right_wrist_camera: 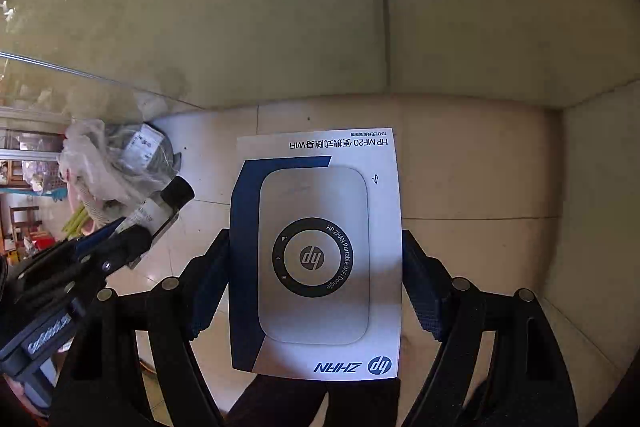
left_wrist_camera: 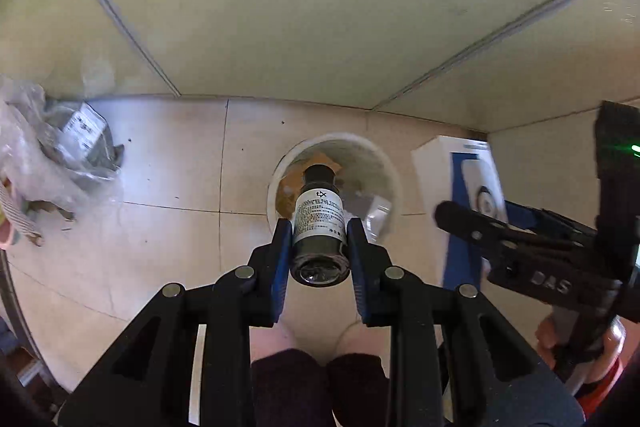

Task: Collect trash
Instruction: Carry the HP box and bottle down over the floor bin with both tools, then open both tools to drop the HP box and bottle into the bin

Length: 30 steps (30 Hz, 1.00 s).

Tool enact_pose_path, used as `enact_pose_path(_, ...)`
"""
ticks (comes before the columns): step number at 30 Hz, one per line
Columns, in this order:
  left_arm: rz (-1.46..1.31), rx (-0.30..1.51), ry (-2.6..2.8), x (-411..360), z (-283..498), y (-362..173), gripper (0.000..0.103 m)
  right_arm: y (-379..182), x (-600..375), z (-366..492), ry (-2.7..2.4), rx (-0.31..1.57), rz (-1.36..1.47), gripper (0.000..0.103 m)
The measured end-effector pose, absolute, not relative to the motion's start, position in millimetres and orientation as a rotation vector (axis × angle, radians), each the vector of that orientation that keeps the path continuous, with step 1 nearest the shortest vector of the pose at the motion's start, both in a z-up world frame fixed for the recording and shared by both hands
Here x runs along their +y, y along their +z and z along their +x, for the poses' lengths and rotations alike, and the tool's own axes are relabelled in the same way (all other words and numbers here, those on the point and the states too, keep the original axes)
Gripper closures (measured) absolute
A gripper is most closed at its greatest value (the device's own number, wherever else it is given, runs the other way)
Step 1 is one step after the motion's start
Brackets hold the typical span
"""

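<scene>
My left gripper (left_wrist_camera: 320,231) is shut on a small dark bottle (left_wrist_camera: 319,215) with a white label, cap pointing down. It hangs right over a round white bin (left_wrist_camera: 340,137) on the tiled floor, with paper and cardboard scraps inside. My right gripper (right_wrist_camera: 316,243) is shut on a flat white and blue HP box (right_wrist_camera: 316,255), its pads pressing on both long edges. In the left wrist view the box (left_wrist_camera: 456,179) hangs just right of the bin, with one of the right gripper's fingers (left_wrist_camera: 472,227) in front of it. The bottle (right_wrist_camera: 160,207) shows at the left of the right wrist view.
A heap of clear plastic wrap and a grey parcel bag (left_wrist_camera: 52,155) lies on the floor at the left (right_wrist_camera: 116,163). Beige wall panels close off the corner behind the bin. A person's feet in dark socks (left_wrist_camera: 320,383) stand below the grippers.
</scene>
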<state>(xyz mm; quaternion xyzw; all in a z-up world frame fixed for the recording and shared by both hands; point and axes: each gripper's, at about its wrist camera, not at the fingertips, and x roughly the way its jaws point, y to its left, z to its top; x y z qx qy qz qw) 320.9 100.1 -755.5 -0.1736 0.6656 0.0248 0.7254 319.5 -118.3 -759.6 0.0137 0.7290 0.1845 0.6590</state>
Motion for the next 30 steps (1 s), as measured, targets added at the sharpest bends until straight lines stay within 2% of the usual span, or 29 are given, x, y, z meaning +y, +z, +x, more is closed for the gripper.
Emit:
enact_pose_path(10, -0.460, 1.461, 0.047, 97.8, 323.5, -821.7, 0.076, -837.6, -88.7, 315.4, 0.470, 1.686, -0.006, 0.026)
enact_pose_path(21, -0.475, 1.465, 0.035, 83.9, 332.2, -843.9, 0.076, -840.2, -95.5, 312.8, 0.527, 1.663, -0.061, 0.026)
enact_pose_path(30, -0.454, 1.509, 0.060, 79.8, 342.5, -865.7, 0.076, -818.5, -106.3, 312.9, 0.511, 1.604, -0.088, 0.026)
